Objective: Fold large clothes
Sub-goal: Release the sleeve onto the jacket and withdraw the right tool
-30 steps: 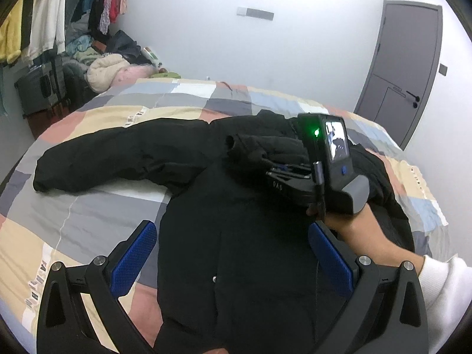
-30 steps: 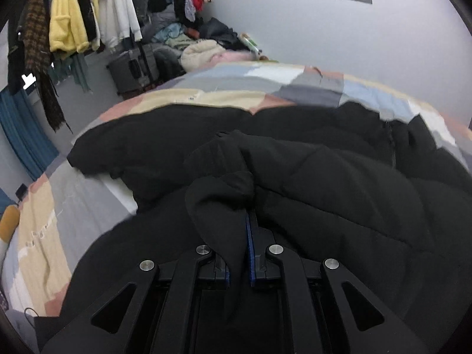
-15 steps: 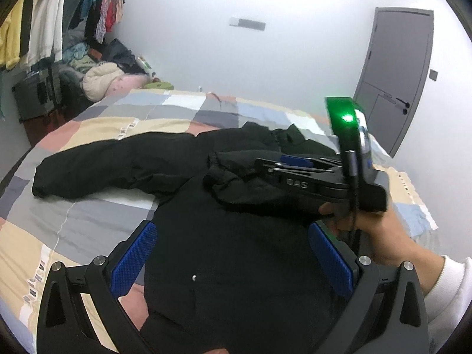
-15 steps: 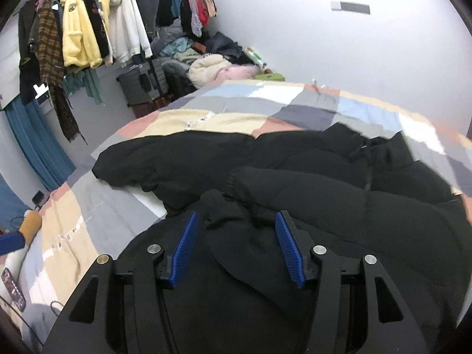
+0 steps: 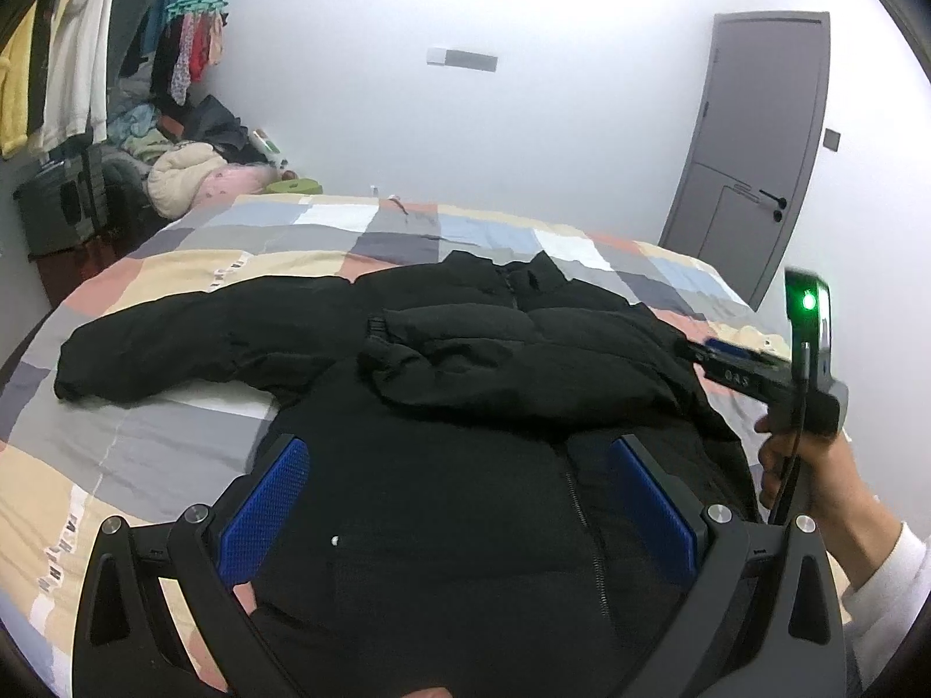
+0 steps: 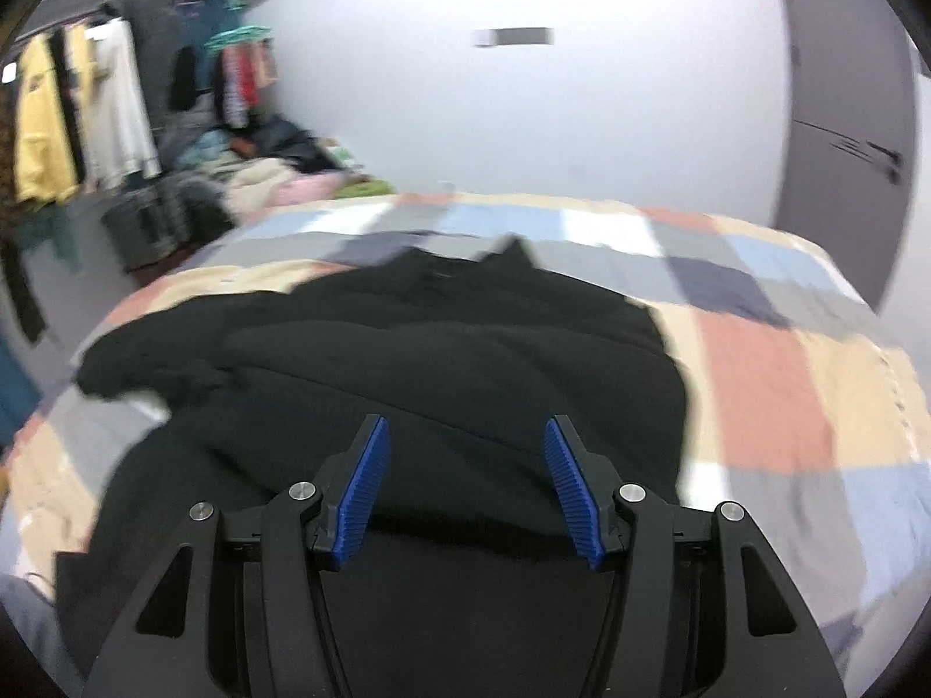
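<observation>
Lying front-up on the patchwork bedspread, the black padded jacket had one sleeve folded across its chest and the other sleeve stretched out flat toward the clothes rack. The left gripper hovered over the jacket's lower front, jaws spread wide, nothing between them. The right gripper, jaws just having opened, stood parted above the fabric and held nothing. Grey door was shut.
</observation>
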A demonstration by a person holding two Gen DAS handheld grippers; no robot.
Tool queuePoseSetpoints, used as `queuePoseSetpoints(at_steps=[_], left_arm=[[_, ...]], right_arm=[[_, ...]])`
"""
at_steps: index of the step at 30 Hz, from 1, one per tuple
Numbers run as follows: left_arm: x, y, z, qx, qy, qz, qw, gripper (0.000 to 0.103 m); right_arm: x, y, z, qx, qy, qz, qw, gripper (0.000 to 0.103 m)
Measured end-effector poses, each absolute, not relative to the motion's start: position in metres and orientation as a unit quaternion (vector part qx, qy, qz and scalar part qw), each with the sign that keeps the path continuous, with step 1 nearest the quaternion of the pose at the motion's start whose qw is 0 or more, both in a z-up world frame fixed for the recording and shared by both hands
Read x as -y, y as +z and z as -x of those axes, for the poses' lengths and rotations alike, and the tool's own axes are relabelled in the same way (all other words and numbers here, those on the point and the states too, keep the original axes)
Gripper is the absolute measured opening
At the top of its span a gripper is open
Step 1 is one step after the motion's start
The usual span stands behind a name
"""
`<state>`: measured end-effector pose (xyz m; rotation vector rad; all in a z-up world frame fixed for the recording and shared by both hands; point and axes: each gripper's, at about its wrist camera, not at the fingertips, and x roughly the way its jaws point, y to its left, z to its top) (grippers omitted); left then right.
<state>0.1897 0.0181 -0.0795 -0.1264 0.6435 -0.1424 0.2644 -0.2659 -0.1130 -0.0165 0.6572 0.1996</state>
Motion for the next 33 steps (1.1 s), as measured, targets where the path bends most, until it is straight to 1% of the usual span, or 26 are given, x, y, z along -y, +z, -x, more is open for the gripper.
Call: queuePoseSetpoints(at_steps=[5, 12, 15, 19, 20, 23, 28, 33], left_arm=[[-0.012, -0.084, -0.192, -0.315, -0.073, 0.067, 0.944, 0.103], [-0.006, -0.095, -0.202, -0.330, -0.061, 0.064, 0.940, 0.103], [-0.003, -0.101, -0.207, -0.336, -0.056, 0.058, 0.939, 0.103], [0.001, -0.108, -0.213, -0.344, -0.052, 0.054, 0.936, 0.103], [0.002, -0.110, -0.215, -0.345, -0.052, 0.052, 0.936, 0.103], [0.004, -0.113, -0.217, -0.348, -0.051, 0.047, 0.935, 0.103], [0.000, -0.109, -0.216, -0.346, -0.047, 0.050, 0.936, 0.103], [-0.002, -0.099, -0.211, -0.335, -0.049, 0.052, 0.939, 0.103]], right_arm=[[0.315, -0.148, -0.269, -0.345, 0.057, -0.026, 0.936, 0.054], [0.325, -0.191, -0.290, -0.395, 0.030, 0.008, 0.918, 0.054], [0.329, -0.200, -0.295, -0.399, 0.028, 0.005, 0.917, 0.057], [0.330, -0.202, -0.299, -0.385, 0.023, 0.007, 0.923, 0.055], [0.332, -0.202, -0.300, -0.382, 0.025, 0.002, 0.924, 0.051], [0.337, -0.199, -0.301, -0.373, 0.017, -0.009, 0.927, 0.047], [0.345, -0.188, -0.299, -0.354, -0.002, -0.023, 0.935, 0.047], [0.345, -0.179, -0.290, -0.357, -0.006, -0.035, 0.934, 0.047]])
